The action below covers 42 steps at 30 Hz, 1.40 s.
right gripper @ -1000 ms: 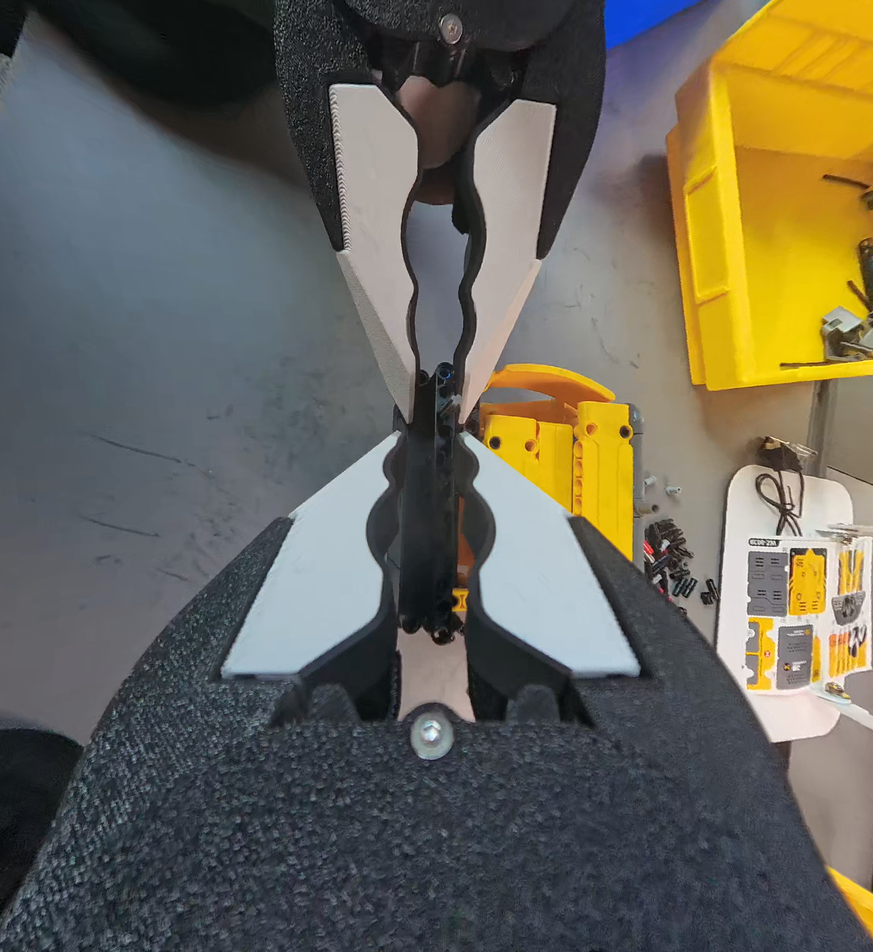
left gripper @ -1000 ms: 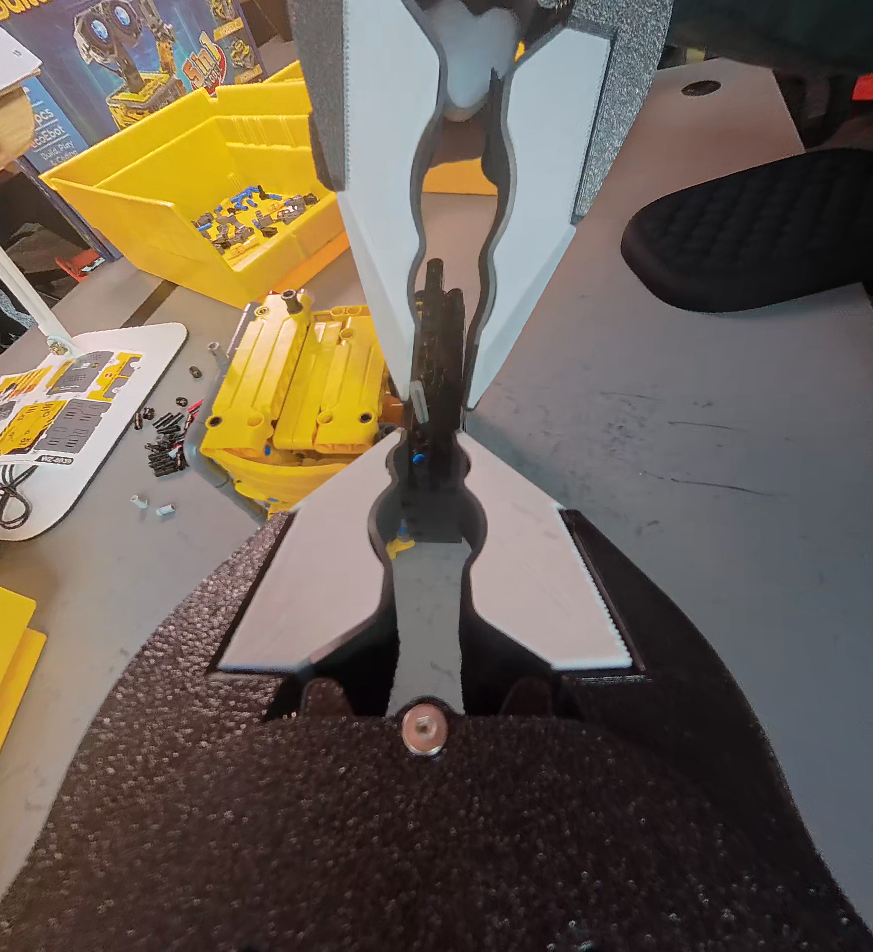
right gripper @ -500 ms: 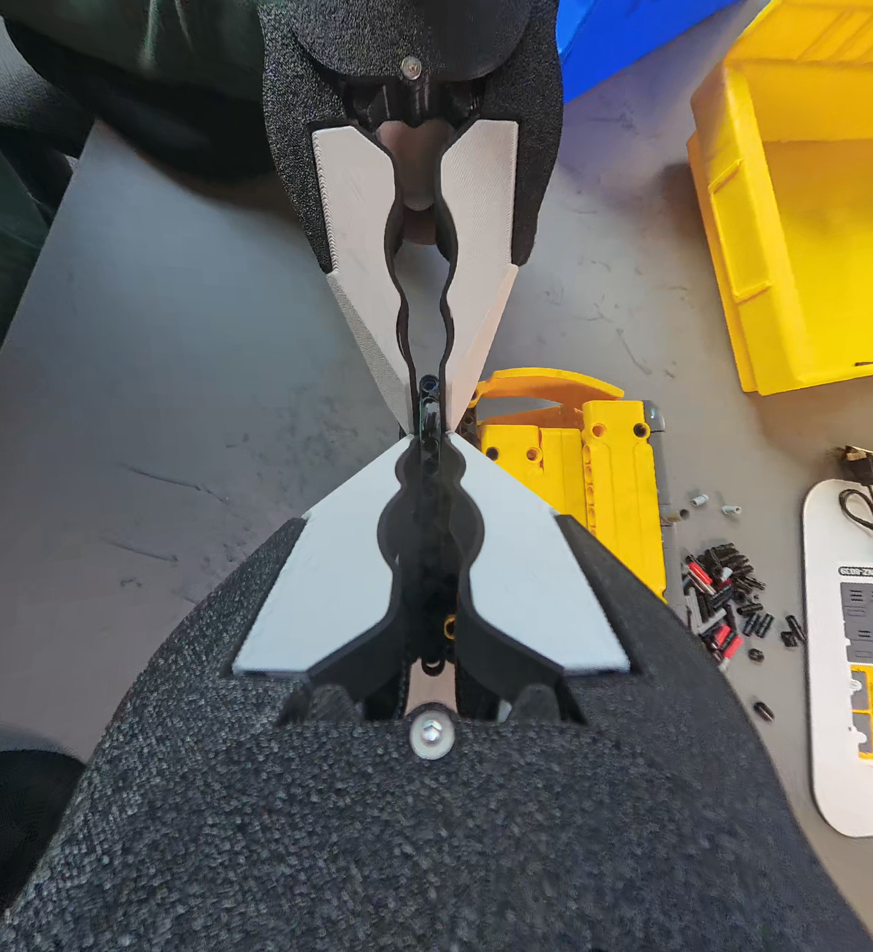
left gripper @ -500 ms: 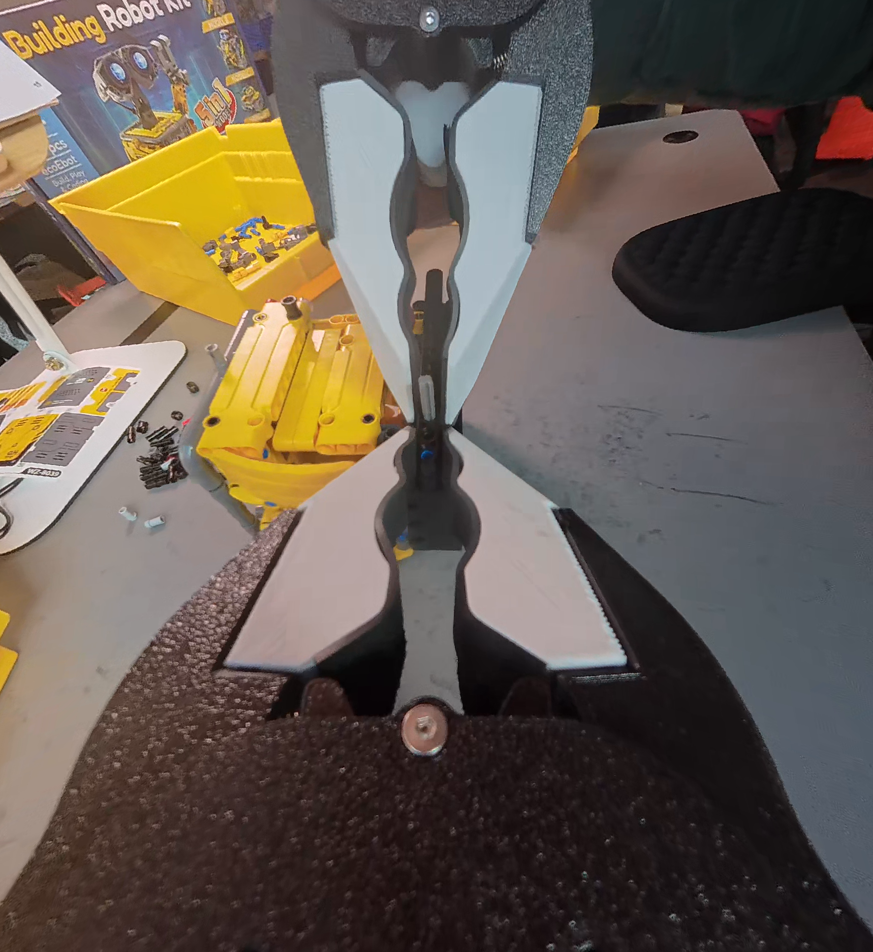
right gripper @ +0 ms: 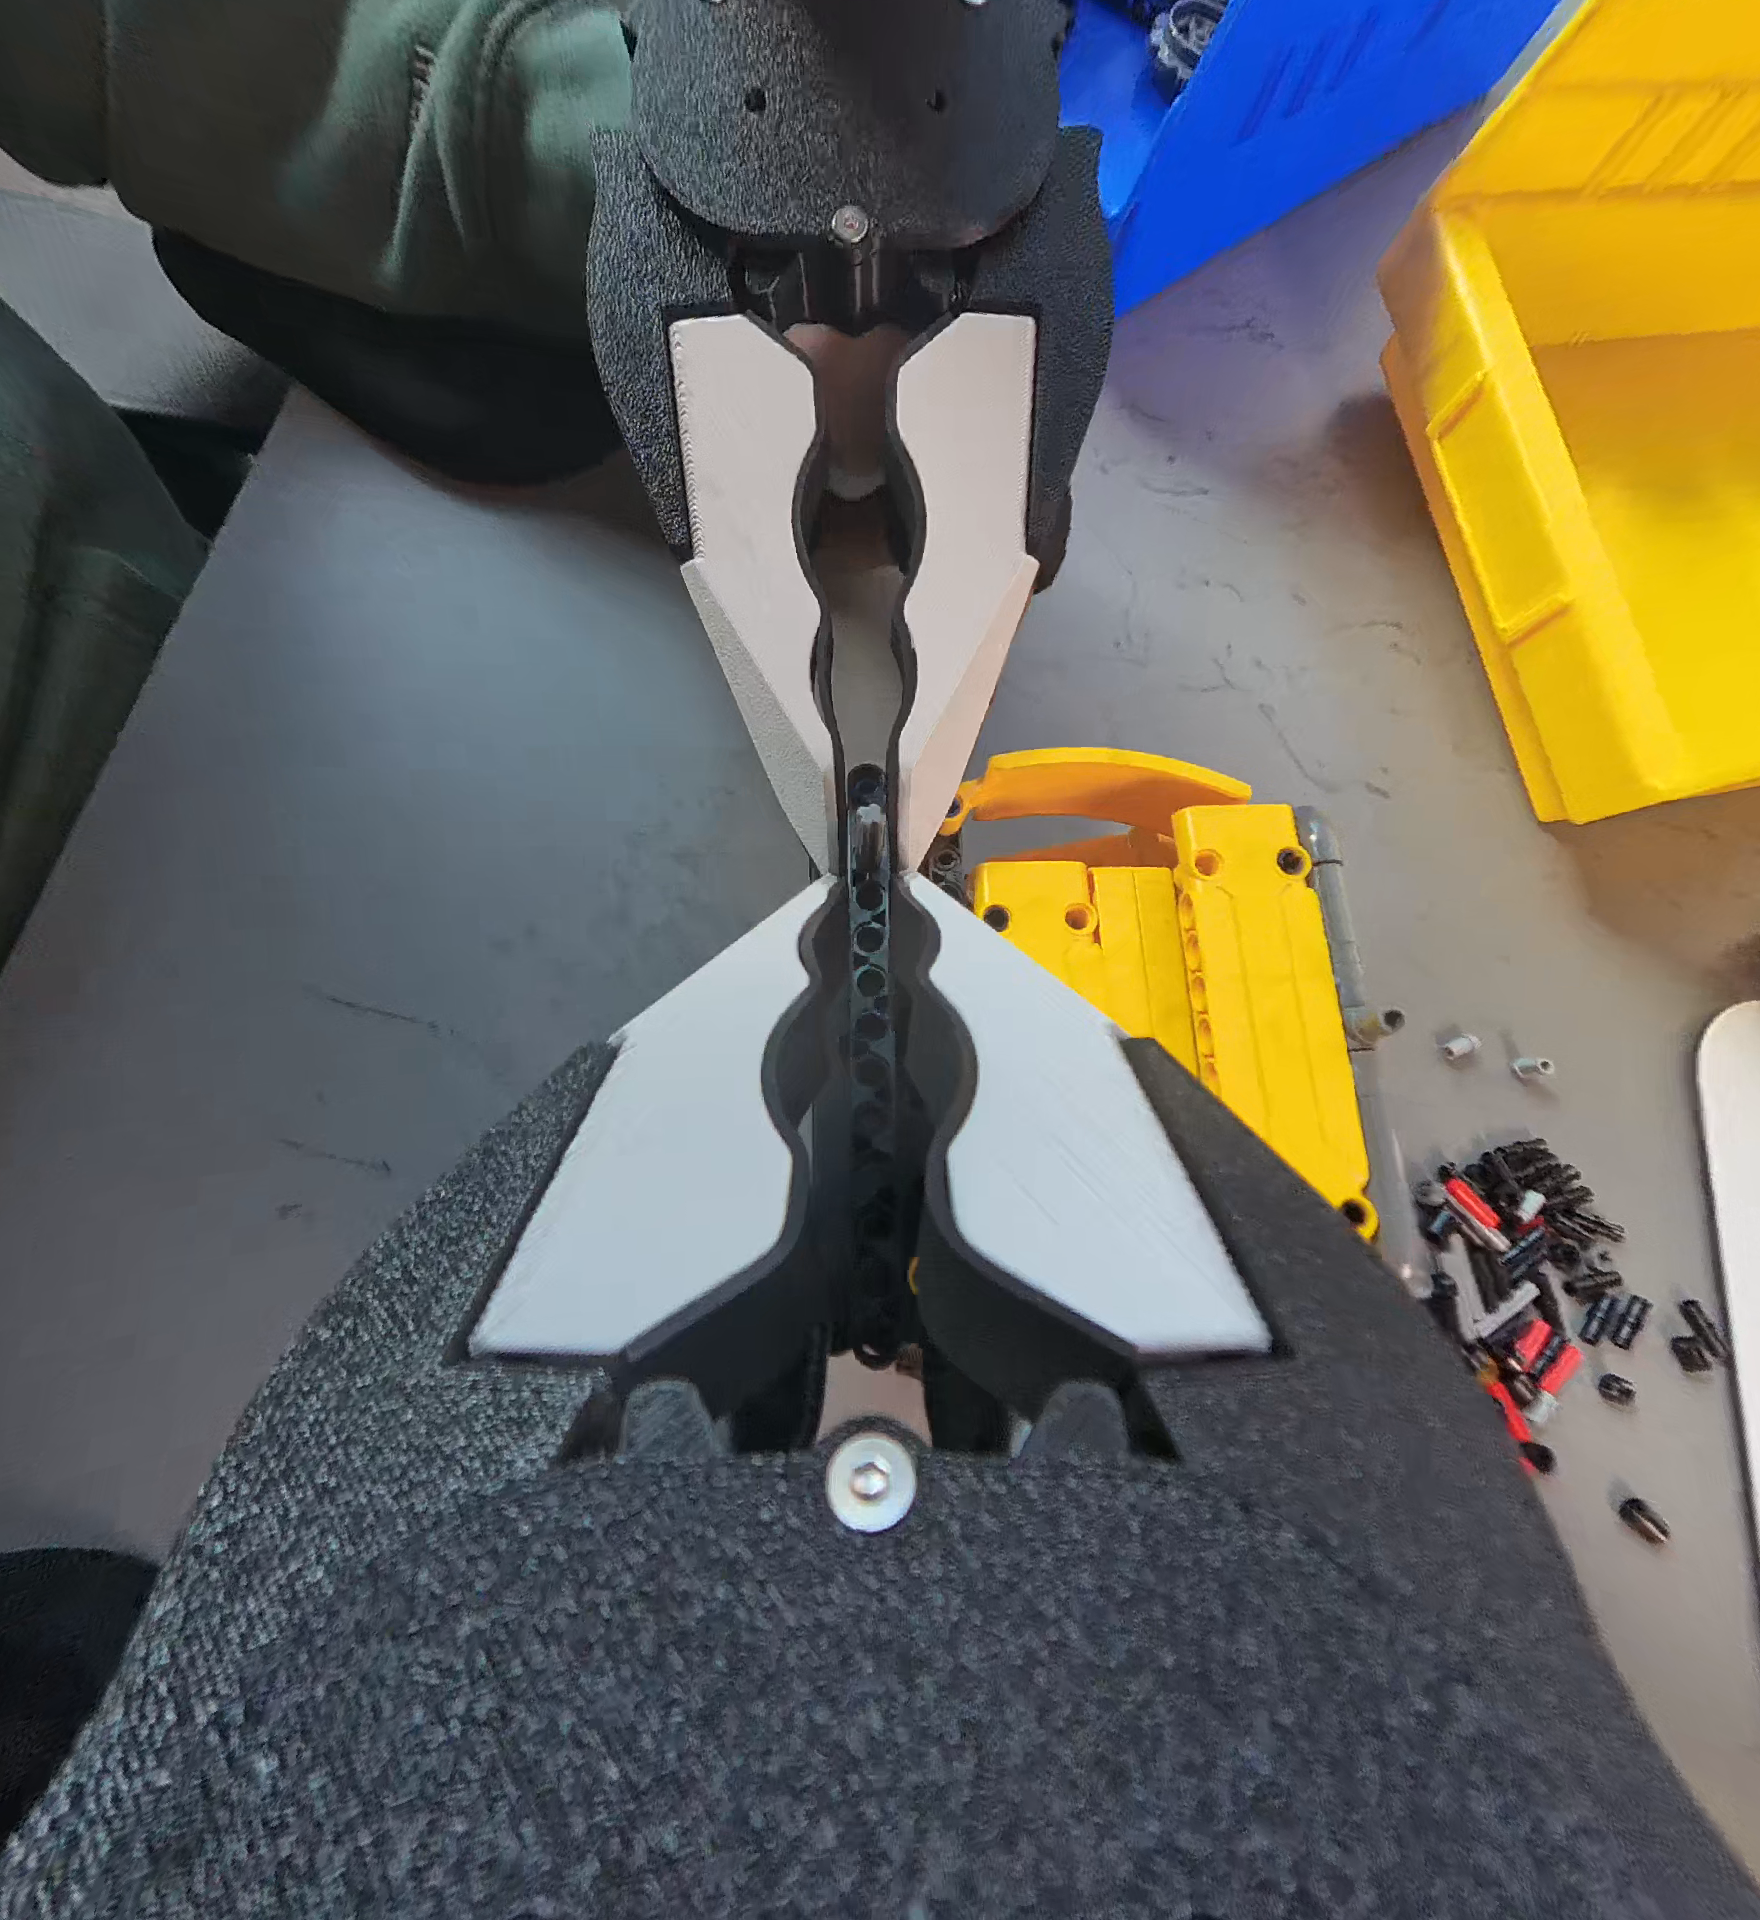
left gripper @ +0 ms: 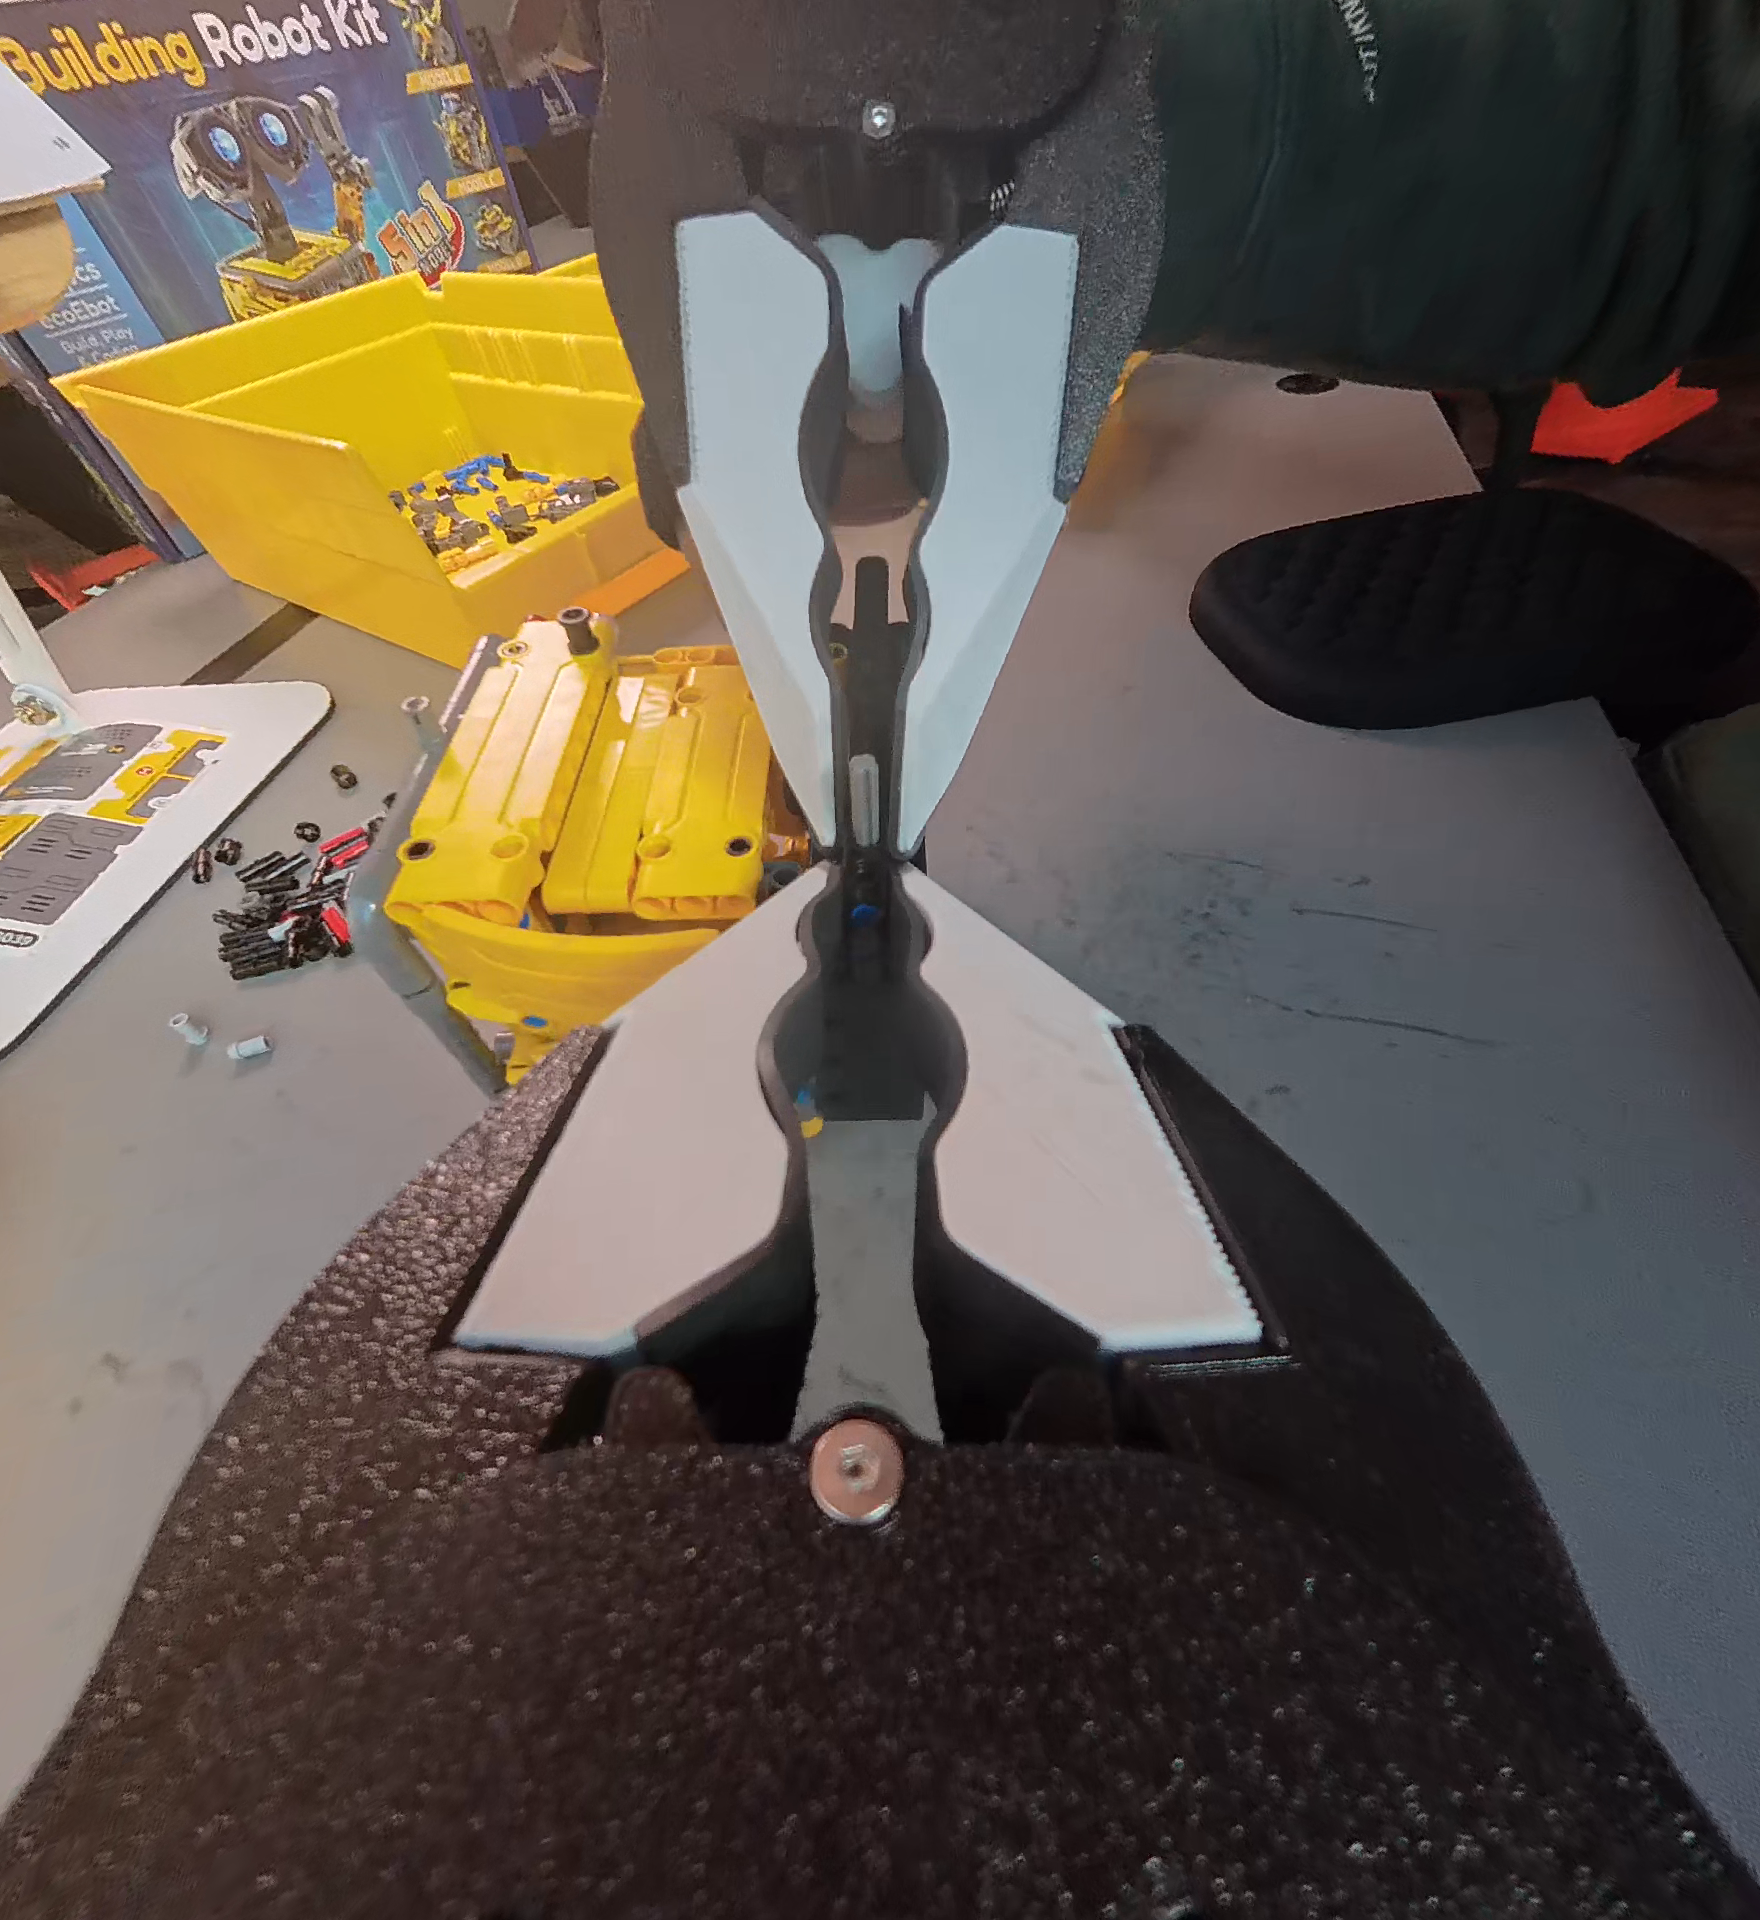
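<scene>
My left gripper (left gripper: 865, 878) and right gripper (right gripper: 868, 883) meet tip to tip above the grey table (left gripper: 1323, 1039). Both are shut on the same long black beam with holes (right gripper: 868, 1039), one at each end. In the left wrist view the beam (left gripper: 871, 665) runs up into the right gripper (left gripper: 868, 844), and a blue pin shows on it near my own tips. In the right wrist view the left gripper (right gripper: 868, 864) comes down from the top. A yellow brick model (left gripper: 595, 800) stands on the table just beside the tips; it also shows in the right wrist view (right gripper: 1167, 956).
A yellow bin (left gripper: 336, 447) with small parts stands behind the model, also seen in the right wrist view (right gripper: 1634, 468). A pile of black and red pins (left gripper: 284, 914) (right gripper: 1520, 1268) lies by a white board with an instruction sheet (left gripper: 76, 810). A kit box (left gripper: 263, 156), a black chair seat (left gripper: 1478, 603) and a green sleeve (right gripper: 388, 156) surround the table. The tips of both grippers are at nearly the same place.
Both views have drawn back: the opposite gripper looks smaller and more of its body shows. Both grippers stay shut on the black beam. The yellow model has not moved.
</scene>
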Available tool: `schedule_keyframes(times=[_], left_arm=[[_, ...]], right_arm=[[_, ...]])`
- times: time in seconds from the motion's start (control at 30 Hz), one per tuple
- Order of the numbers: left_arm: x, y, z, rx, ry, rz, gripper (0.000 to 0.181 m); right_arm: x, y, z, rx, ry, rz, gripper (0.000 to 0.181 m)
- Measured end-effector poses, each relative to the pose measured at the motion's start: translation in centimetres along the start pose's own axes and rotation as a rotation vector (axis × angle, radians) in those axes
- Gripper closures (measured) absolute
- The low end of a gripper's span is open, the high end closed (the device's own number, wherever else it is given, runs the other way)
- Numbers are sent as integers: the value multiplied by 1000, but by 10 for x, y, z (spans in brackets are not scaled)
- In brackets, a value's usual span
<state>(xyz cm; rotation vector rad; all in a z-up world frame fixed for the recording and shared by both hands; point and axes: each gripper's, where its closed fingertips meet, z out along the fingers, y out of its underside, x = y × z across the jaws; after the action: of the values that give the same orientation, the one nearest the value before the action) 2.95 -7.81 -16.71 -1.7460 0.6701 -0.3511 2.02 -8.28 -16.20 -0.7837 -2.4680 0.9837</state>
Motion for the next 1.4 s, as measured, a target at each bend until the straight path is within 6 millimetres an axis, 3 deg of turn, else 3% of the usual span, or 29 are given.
schedule_keyframes(times=[0.13,0.43,1.0,1.17,1.4], left_arm=[[4,2,-5,-40,11,24,164],[-3,5,-9,-68,-21,-5,172],[0,3,-10,13,24,14,173],[2,4,-15,-21,43,8,162],[-7,7,-17,-53,-27,30,165]], right_arm=[[-2,0,1,-112,10,-94,174],[0,-7,10,-193,-25,-88,174],[-1,-14,6,145,-29,101,176],[0,-10,7,-38,48,-52,174],[6,-11,16,-183,8,-87,173]])
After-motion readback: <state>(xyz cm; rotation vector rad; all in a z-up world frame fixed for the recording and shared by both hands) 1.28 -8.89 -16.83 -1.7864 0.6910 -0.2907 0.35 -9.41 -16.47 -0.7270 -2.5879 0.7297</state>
